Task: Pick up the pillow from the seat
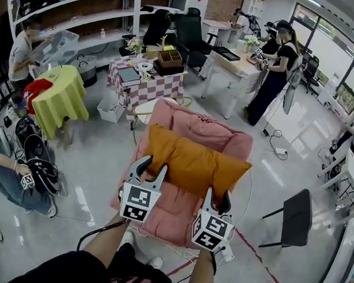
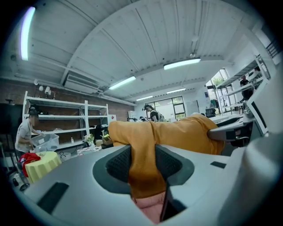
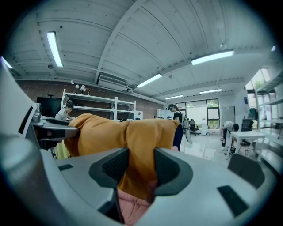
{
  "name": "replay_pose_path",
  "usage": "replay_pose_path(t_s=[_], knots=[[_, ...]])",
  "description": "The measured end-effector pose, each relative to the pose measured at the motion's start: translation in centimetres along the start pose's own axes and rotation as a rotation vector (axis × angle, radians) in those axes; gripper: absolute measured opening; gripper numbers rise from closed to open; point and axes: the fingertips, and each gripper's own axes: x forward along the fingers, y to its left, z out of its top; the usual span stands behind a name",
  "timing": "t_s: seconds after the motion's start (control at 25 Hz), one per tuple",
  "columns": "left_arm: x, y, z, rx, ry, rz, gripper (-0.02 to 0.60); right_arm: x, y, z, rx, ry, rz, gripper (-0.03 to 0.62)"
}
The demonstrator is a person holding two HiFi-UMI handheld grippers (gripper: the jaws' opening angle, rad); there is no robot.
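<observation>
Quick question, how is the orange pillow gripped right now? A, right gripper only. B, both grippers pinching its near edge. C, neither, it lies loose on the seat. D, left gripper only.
B: the pillow has its orange fabric clamped between the jaws in each gripper view, and the head view shows the left gripper and right gripper both at its near edge.

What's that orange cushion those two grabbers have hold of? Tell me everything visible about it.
The pillow is mustard-orange, rectangular, plump, of soft-looking cloth. It lies crosswise over the pink armchair, above its seat. The left hand-held gripper and right hand-held gripper each pinch its near edge, bunching cloth between their jaws. Whether it touches the seat cannot be told.
</observation>
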Motion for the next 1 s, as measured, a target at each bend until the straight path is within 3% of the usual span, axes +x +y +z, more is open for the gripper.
replay_pose_path(t_s=[0.44,1.0], knots=[[-1.9,0.8,2.1,-0.007,-0.051,0.024,0.170,-1.2,0.8,2.4,-0.020,-0.060,0.016,0.190],[-2.3,0.3,1.4,-0.014,-0.032,0.032,0.170,-1.4,0.6,1.6,-0.024,-0.045,0.025,0.183]])
